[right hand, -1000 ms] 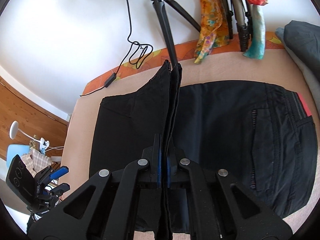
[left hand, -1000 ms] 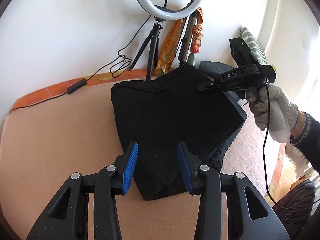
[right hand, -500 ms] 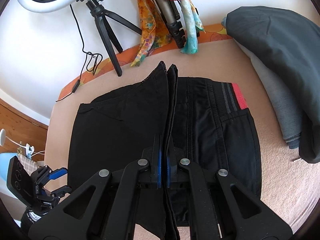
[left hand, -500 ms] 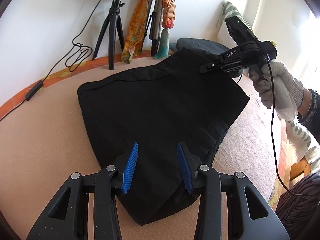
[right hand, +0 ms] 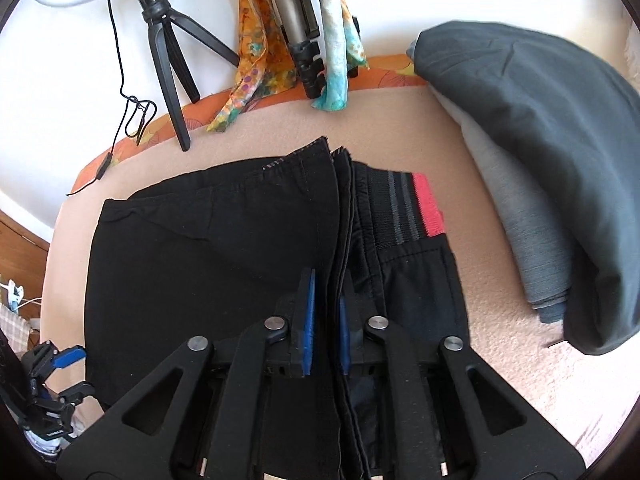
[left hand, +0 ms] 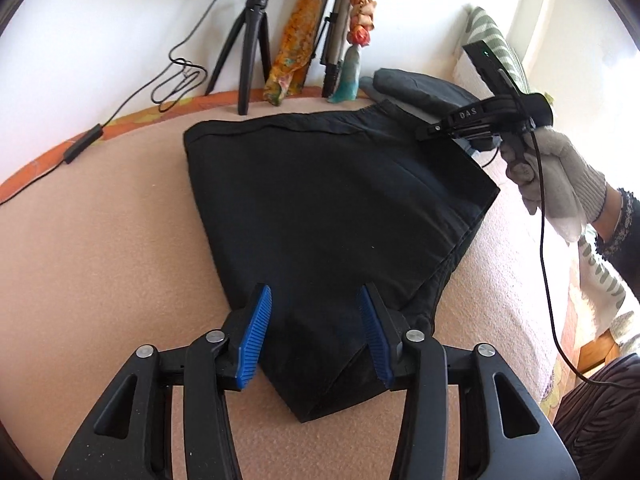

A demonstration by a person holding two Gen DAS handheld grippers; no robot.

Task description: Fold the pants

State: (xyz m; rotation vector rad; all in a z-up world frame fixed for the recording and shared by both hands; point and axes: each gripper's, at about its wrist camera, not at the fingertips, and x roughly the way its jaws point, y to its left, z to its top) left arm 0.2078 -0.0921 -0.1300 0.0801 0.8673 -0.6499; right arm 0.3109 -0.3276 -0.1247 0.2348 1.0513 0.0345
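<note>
Black pants [left hand: 320, 200] lie folded on the beige bed [left hand: 100, 260]. My left gripper [left hand: 315, 292] hangs over their near corner. Its jaws are opening, and the blue pads stand wide apart, clear of the cloth below them. A gloved hand [left hand: 560, 184] holds my right gripper [left hand: 424, 134] at the pants' far right edge. In the right wrist view that gripper [right hand: 328, 276] is opening too. The folded edge of the pants [right hand: 208, 248] still runs up between its pads, with a slim gap showing. Beside it lies the waistband with a red stripe [right hand: 428, 208]. The left gripper [right hand: 60, 376] sits at the lower left.
A ring-light tripod [left hand: 250, 52] and hanging scarves [left hand: 288, 56] stand against the wall behind the bed. A cable [left hand: 80, 148] trails along the orange edge. Folded grey clothes [right hand: 540, 140] lie to the right of the pants. A striped pillow [left hand: 488, 40] is at the far right.
The lifted pants edge has come down over the waistband end. My left gripper sank closer and its jaws widened. The right gripper's pads, pinched shut before, have parted slightly.
</note>
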